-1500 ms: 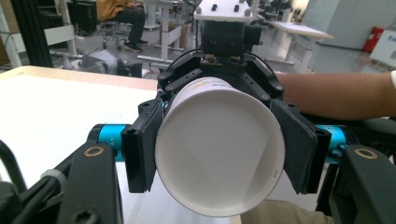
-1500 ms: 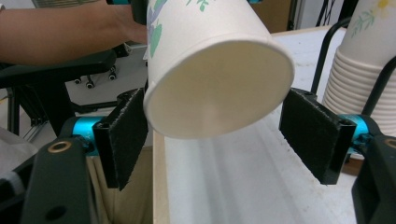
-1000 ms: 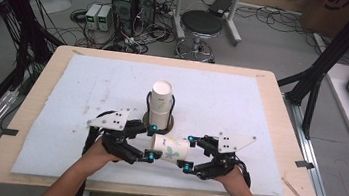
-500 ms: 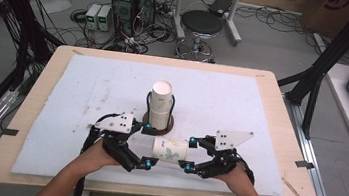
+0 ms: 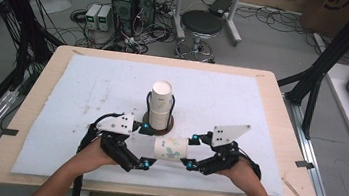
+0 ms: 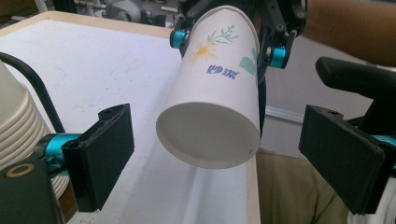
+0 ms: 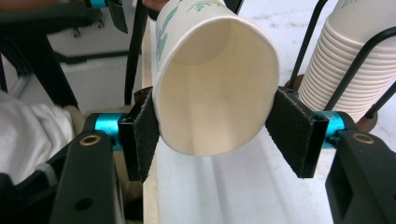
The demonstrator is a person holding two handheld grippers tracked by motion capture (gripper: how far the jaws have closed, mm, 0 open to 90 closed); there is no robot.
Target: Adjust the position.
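— Cup [image 5: 170, 149] lies on its side in the air, low over the white mat [image 5: 71, 100], between your two grippers near the table's [image 5: 39, 74] front edge. Who has it?

— Your right gripper [image 5: 190, 153] does. Its jaws press the cup's rim from both sides; in the right gripper view the cup [image 7: 215, 88] is squeezed slightly oval, its open mouth facing that camera.

— And your left gripper [image 5: 145, 147]?

— Spread wide. In the left gripper view the cup's [image 6: 212, 93] flat base points at the camera, floating between the two jaws and touching neither.

— What's behind it?

— Just beyond the cup stands a stack [image 5: 160, 105] of nested cups, upright in a black wire holder [image 5: 173, 109] on a round brown base.

— Farther out?

— A stool [image 5: 201, 25] and electronics boxes [image 5: 134, 0] sit on the floor past the table.
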